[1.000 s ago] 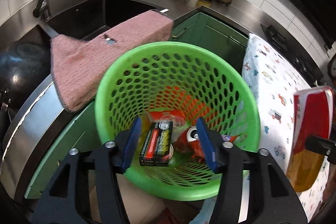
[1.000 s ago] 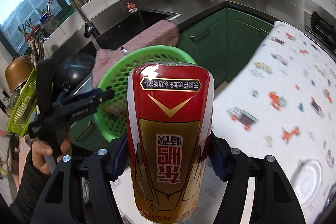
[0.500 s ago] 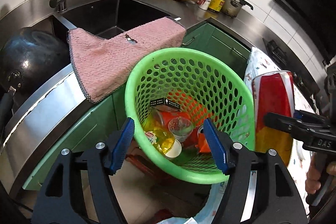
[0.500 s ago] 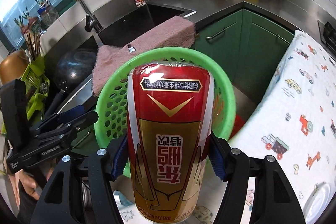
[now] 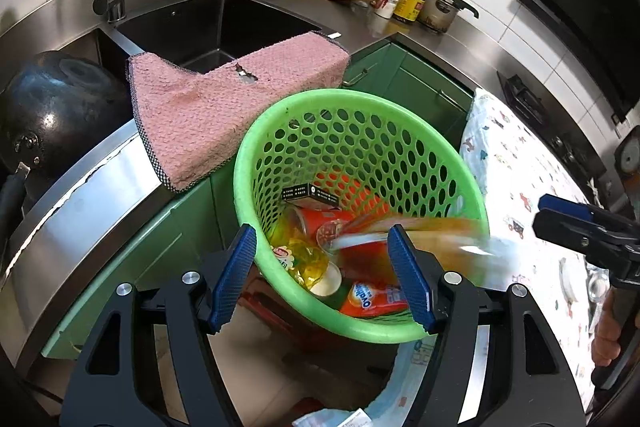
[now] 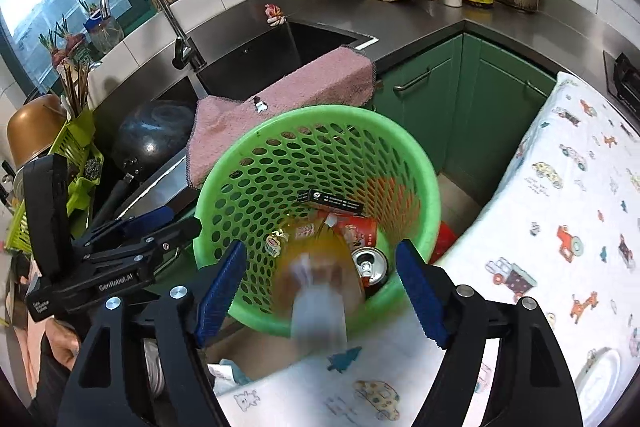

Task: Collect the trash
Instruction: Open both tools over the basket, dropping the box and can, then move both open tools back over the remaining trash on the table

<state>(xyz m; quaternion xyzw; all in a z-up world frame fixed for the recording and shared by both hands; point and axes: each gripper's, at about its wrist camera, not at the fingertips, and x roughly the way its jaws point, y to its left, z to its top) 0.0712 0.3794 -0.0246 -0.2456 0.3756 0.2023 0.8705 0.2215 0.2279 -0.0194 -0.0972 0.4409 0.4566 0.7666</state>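
- A can (image 6: 316, 291) is a red and gold blur in the air, just inside the near rim of the green basket (image 6: 224, 187). It looks like it is dropping in, so the step in hand seems to be the let-go.
- The right hand-held gripper (image 6: 320, 287) is spread wide with nothing between its blue pads (image 6: 218, 287). It hangs just over the basket's near edge.
- The left hand-held gripper (image 5: 322, 273) is wide too and holds nothing. It points into the basket from the other side.
- The basket is round, shiny plastic, full of little holes. Inside lie a small black box (image 5: 310, 195), a red cup (image 5: 320, 223), a yellow wrapper (image 5: 298, 253) and an orange packet (image 5: 374, 301).
- Next, a hand-held gripper would likely need to turn away and look for more trash. None shows clearly on the desk's cloth (image 6: 560, 227), which is white with little cars on it.
- A fuzzy pink towel (image 5: 224, 107) hangs over the steel sink edge just behind the basket.
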